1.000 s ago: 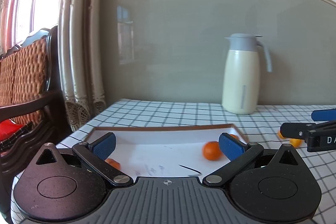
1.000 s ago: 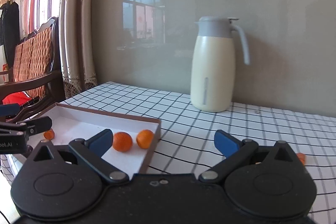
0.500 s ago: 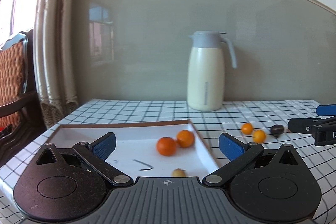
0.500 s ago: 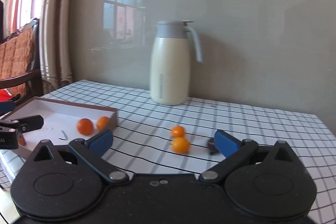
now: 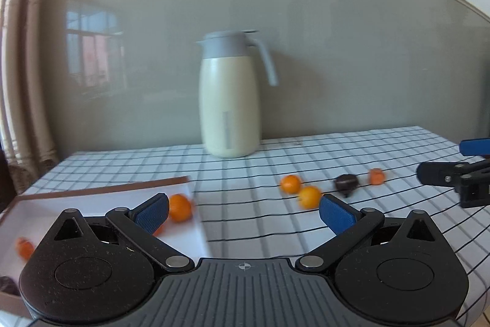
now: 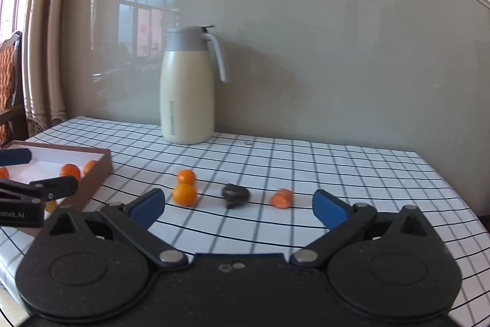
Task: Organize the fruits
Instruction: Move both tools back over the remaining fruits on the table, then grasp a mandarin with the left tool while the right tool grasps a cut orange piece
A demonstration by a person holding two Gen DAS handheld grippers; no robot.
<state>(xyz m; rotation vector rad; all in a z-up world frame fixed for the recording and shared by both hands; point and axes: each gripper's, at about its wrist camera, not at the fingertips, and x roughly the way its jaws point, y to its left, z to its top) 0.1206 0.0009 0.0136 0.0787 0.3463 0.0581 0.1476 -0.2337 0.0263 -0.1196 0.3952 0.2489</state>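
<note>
Your left gripper [image 5: 243, 212] has its jaws wide apart, and they hold nothing. Your right gripper [image 6: 239, 207] is wide too, and it holds nothing.

The box [image 6: 102, 166] sits at the left of the table [image 6: 337, 173]. Some oranges [image 6: 69, 171] are already in it. Four things are not put away. They lie in a row on the table, to the right of the box. Two oranges [image 6: 184, 194] sit very close, maybe touching. Next comes a dark fruit [image 6: 235, 192]. Last is a small orange piece [image 6: 281, 198] that looks cut at one end. The jug [image 6: 187, 88] stands well behind them, by the wall.

Here is what could go wrong. The oranges are round, so they can roll. If you close on one of the close pair, a finger may bump the other one and send it off. If you pinch off the middle, the fruit may pop out. I think the dark fruit is soft, so a hard squeeze could squash it. Your two grippers are near each other by the box, so they could bump. The box wall sticks up, so lift a fruit over it.
</note>
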